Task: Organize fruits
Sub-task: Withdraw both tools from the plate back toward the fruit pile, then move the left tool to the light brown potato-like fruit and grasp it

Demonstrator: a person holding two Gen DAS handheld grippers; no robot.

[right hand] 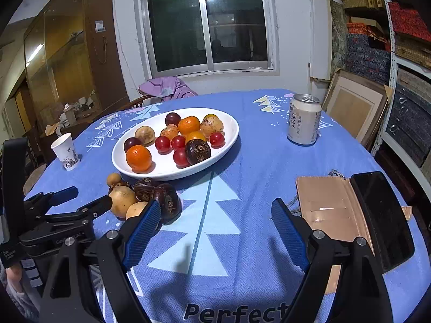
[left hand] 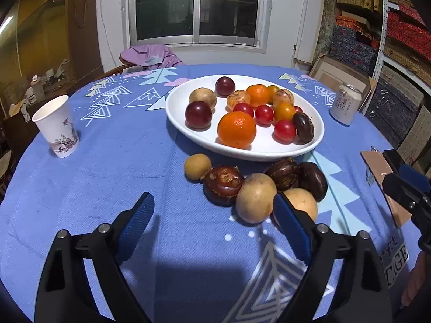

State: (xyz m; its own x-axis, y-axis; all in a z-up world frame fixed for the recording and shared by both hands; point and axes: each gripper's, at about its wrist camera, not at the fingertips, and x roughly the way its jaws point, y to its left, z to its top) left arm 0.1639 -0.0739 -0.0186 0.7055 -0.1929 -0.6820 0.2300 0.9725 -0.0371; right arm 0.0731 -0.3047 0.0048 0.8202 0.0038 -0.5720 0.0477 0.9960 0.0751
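Note:
A white oval plate (left hand: 188,123) (right hand: 118,158) holds several fruits: oranges, red cherry tomatoes, dark plums, tan round fruits and one dark water chestnut (left hand: 303,127). In front of the plate a loose cluster lies on the blue cloth: a small tan fruit (left hand: 197,166), a brown water chestnut (left hand: 223,185), two larger tan fruits (left hand: 256,197) and two dark chestnuts (left hand: 313,180). My left gripper (left hand: 212,195) stands open just short of this cluster, its right finger in front of one tan fruit. My right gripper (right hand: 216,202) is open over bare cloth, to the right of the cluster (right hand: 167,202).
A paper cup (left hand: 56,126) stands at the left and a drink can (right hand: 303,119) at the back right. A phone in an open tan wallet case (right hand: 350,215) lies beside my right gripper. A chair with a purple garment (right hand: 167,87) is behind the round table.

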